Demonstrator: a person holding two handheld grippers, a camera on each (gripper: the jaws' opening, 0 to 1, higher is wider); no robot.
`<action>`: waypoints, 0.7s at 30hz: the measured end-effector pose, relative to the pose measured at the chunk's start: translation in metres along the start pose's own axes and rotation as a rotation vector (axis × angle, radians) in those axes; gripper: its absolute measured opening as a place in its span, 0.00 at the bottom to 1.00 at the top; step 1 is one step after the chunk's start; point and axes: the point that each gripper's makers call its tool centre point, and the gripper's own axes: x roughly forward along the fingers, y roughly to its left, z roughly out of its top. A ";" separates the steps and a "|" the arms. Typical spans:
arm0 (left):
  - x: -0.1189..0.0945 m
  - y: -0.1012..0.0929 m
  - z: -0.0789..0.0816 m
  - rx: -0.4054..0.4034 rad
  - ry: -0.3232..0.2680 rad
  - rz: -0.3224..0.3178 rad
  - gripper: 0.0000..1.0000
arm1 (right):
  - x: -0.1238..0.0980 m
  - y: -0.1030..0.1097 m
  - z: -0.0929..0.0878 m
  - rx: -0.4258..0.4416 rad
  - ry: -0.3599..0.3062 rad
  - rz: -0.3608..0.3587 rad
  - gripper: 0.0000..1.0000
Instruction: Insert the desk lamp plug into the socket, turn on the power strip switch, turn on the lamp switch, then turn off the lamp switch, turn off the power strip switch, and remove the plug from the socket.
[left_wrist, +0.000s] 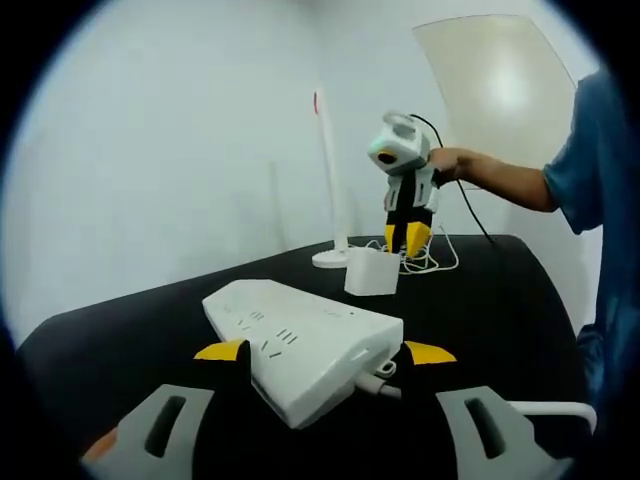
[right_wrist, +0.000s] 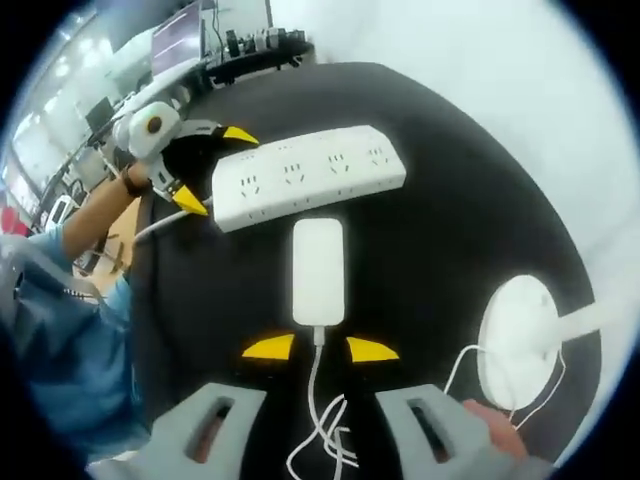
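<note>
Left gripper view: left gripper (left_wrist: 325, 352) jaws spread around near end of the power strip (left_wrist: 300, 345) on the black table (left_wrist: 500, 300). Beyond the strip: white plug adapter (left_wrist: 372, 271), right gripper (left_wrist: 409, 238) just above it, lamp (left_wrist: 330, 180) behind.

Right gripper view: right gripper (right_wrist: 320, 348) jaws apart, straddling the cable end of the adapter (right_wrist: 318, 270); adapter just short of the strip (right_wrist: 305, 175), unplugged. Left gripper (right_wrist: 200, 170) brackets the strip's end. Lamp base (right_wrist: 518, 340) right of adapter.

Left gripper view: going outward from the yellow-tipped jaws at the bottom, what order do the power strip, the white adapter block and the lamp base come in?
1. Power strip, between the jaws.
2. White adapter block, mid-table, beyond it.
3. Lamp base, just behind the block, by the wall.
</note>
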 end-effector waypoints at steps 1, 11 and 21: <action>0.000 0.000 0.000 0.000 0.000 0.000 0.57 | 0.002 0.004 -0.002 0.002 0.008 -0.001 0.19; 0.000 -0.003 0.000 0.001 0.000 -0.002 0.57 | 0.011 0.006 -0.007 0.008 0.028 0.008 0.17; 0.000 -0.004 0.000 0.000 0.000 -0.001 0.57 | 0.011 0.001 -0.003 -0.058 0.001 -0.023 0.08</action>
